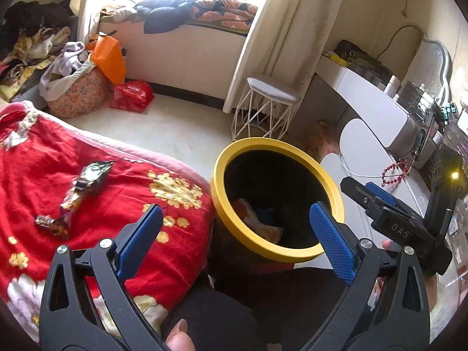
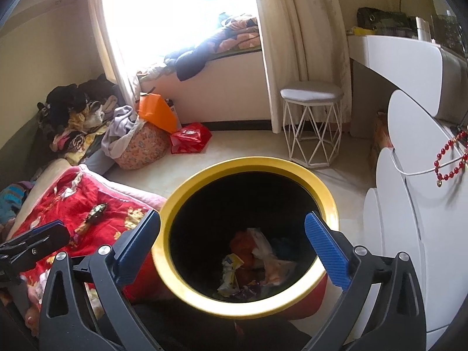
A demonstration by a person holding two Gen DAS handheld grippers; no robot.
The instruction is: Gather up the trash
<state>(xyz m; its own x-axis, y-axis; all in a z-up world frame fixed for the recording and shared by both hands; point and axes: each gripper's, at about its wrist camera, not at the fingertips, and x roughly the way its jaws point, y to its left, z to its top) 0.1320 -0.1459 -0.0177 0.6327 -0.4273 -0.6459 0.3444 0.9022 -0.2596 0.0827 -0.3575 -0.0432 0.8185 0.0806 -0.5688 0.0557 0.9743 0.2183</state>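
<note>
A: Beside the bed, what stands there?
B: A round trash bin (image 2: 187,199) with a smooth yellow rim and a black inside. Crumpled wrappers and paper (image 2: 251,266) lie at its bottom.
A: And the tools?
B: The left gripper (image 1: 234,234) hangs over the bed's edge and the bin's near rim, its ribbed blue pads (image 1: 330,242) spread wide with nothing between them. The right gripper (image 2: 234,242) hovers over the bin's mouth, jaws likewise apart and bare.
A: Any trash outside the bin?
B: Crinkled foil wrappers (image 1: 79,190) lie on the plush red floral blanket (image 1: 35,181), left of the bin.
A: What's around?
B: A white wire-frame stool (image 1: 267,108) far behind the bin, a curved white dresser (image 2: 409,204) right, with red beads (image 2: 450,158) hanging.
</note>
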